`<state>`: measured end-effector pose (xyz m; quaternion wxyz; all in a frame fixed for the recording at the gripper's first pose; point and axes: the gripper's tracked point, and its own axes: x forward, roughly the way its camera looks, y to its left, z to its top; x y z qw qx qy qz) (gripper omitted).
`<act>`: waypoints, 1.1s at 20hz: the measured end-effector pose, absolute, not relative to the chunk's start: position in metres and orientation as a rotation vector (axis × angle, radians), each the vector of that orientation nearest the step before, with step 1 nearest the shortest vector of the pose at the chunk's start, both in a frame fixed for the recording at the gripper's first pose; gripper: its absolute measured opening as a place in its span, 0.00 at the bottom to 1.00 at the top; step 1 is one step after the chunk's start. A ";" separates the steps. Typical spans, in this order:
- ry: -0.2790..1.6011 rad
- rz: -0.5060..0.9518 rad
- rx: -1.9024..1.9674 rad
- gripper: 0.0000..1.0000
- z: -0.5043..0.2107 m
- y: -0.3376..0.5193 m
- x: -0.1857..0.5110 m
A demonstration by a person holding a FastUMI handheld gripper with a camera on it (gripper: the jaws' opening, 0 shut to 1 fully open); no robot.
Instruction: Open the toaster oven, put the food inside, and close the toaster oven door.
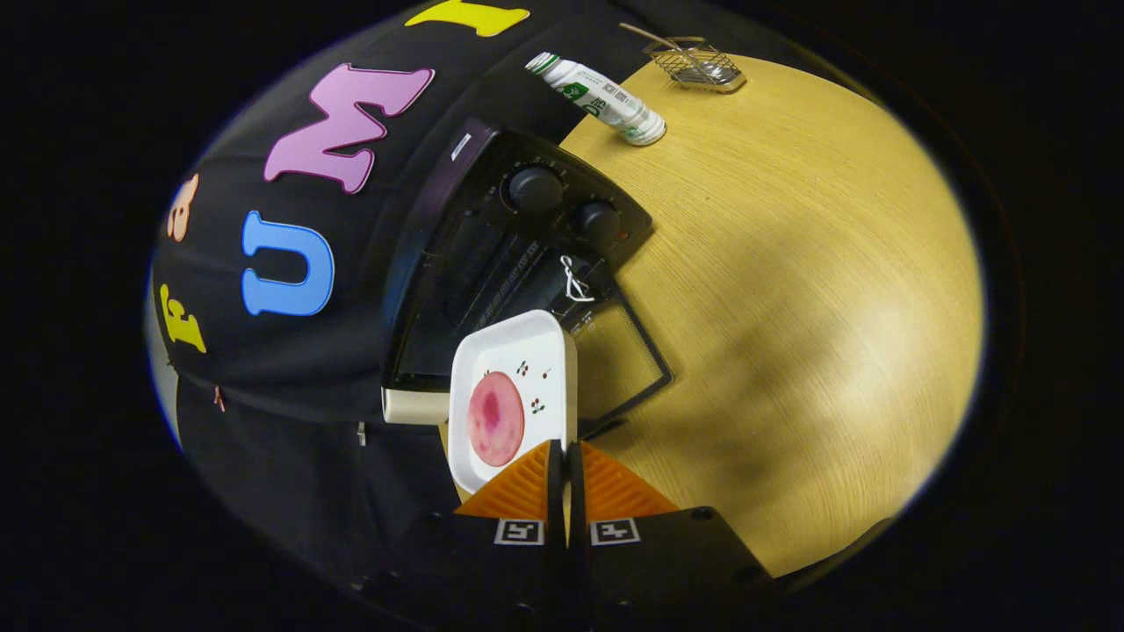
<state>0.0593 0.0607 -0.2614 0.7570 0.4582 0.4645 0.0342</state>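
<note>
1. Between the orange fingers (527, 487), gripper (564, 478) clamps the white plate (518, 360) rim, food (495, 418) aboard.
2. Plate hangs over the open oven (492, 254) door (615, 360).
3. Likely stiff, light, slippery, breakable; edge hold suits.

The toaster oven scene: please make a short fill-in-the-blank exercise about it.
1. The toaster oven door is ___.
2. The gripper is shut on the rim of the white ___.
3. The food on the plate is round and ___.

Missing words: open; plate; pink
</note>
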 end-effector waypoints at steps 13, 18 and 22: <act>0.773 -0.146 1.201 0.05 -0.293 0.104 0.169; 0.680 -0.220 1.269 0.05 -0.294 0.114 0.202; 0.595 -0.343 1.190 0.05 -0.301 0.097 0.221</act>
